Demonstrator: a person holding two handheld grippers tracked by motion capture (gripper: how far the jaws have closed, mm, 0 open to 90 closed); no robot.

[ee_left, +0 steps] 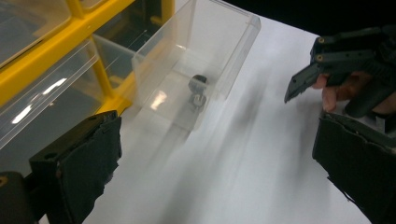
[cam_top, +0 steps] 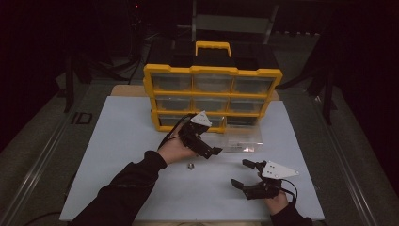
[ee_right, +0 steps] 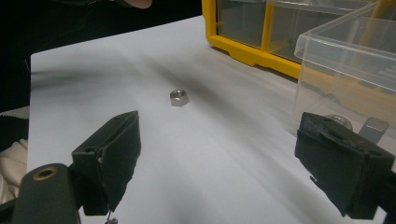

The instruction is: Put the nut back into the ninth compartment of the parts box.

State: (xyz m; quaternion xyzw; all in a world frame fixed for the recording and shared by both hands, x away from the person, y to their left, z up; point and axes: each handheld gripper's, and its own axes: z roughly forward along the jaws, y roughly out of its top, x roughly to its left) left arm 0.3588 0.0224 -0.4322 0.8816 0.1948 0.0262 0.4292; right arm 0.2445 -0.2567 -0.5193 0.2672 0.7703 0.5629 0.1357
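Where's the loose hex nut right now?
The hex nut lies bare on the white mat, just below the left tongs and left of the right tongs.

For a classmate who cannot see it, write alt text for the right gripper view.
A steel hex nut lies on the white mat, ahead of the right gripper with its black jaws open. At right stands a clear drawer, before a yellow organiser.

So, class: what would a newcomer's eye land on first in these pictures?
The yellow drawer cabinet at the far side of the white mat stands out first. In front of it a clear drawer lies pulled out, small metal parts inside. A lone hex nut sits on the mat between the left gripper and right gripper, both with jaws open.
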